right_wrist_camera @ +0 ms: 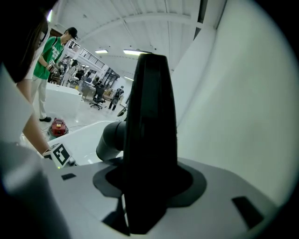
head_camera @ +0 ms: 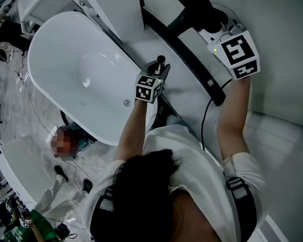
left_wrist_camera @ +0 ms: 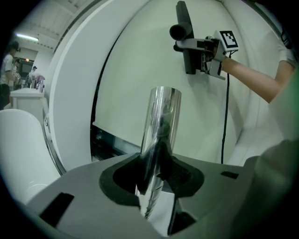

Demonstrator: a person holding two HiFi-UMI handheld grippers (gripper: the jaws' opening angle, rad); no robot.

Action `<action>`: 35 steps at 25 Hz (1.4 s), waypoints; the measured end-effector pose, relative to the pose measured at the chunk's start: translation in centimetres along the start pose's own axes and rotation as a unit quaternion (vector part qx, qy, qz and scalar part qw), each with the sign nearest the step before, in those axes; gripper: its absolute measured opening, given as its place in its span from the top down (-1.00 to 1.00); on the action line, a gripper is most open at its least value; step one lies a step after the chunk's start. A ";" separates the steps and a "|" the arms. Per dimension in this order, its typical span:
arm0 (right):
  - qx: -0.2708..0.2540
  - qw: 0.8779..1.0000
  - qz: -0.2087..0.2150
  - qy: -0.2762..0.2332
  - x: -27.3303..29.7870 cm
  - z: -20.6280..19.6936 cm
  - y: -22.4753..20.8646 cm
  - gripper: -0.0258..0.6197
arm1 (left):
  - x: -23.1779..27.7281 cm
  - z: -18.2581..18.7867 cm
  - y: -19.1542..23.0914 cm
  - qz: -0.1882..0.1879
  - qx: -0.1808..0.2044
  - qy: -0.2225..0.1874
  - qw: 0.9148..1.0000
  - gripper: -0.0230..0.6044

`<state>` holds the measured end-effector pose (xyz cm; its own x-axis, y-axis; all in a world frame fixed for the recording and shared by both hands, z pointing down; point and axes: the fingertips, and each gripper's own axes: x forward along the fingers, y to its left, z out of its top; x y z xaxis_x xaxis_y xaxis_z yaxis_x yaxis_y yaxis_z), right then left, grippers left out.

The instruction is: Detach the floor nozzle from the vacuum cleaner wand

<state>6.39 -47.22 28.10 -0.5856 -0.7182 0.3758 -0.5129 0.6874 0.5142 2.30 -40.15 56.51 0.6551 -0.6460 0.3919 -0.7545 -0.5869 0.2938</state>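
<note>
Left fingers: my left gripper (left_wrist_camera: 156, 179) is pinched halfway closed on a shiny chrome vacuum wand tube (left_wrist_camera: 161, 126), which stands up between the pads with its open end on top.
Right fingers: my right gripper (right_wrist_camera: 147, 186) is spread wide and clamped across the flat black plastic floor nozzle (right_wrist_camera: 149, 116); its round grey neck (right_wrist_camera: 111, 140) sticks out to the side.
Where the nozzle is: raised in the air, well apart from the wand's open end, so I judge it already off.
Wand handling: stiff, hollow, probably light; polished metal looks slippery, so it wants a firm hold near the end.
Nozzle handling: rigid, broad and probably unbalanced; best held across the body close to the neck.
Surroundings: a white oval bathtub (head_camera: 59, 65) lies below my left arm.
</note>
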 end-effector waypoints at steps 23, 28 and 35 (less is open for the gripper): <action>0.095 0.995 -0.038 -0.009 -1.3 -3.3 2.0 0.24 | 0.6 -0.3 0.2 0.029 -0.002 0.016 0.999 0.36; 0.112 0.993 -0.047 -0.011 -1.6 -3.5 2.0 0.24 | -0.3 1.8 0.8 0.039 -0.024 -0.027 0.999 0.09; 0.138 0.988 -0.070 -0.011 -1.8 -4.3 1.5 0.24 | -2.3 3.6 0.2 0.024 -0.030 -0.063 0.997 0.01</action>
<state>9.37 -45.36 31.50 -0.5089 -0.8078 0.2975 -0.7397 0.5871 0.3287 0.80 -40.55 52.60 0.6145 -0.7314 0.2957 -0.7843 -0.5257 0.3294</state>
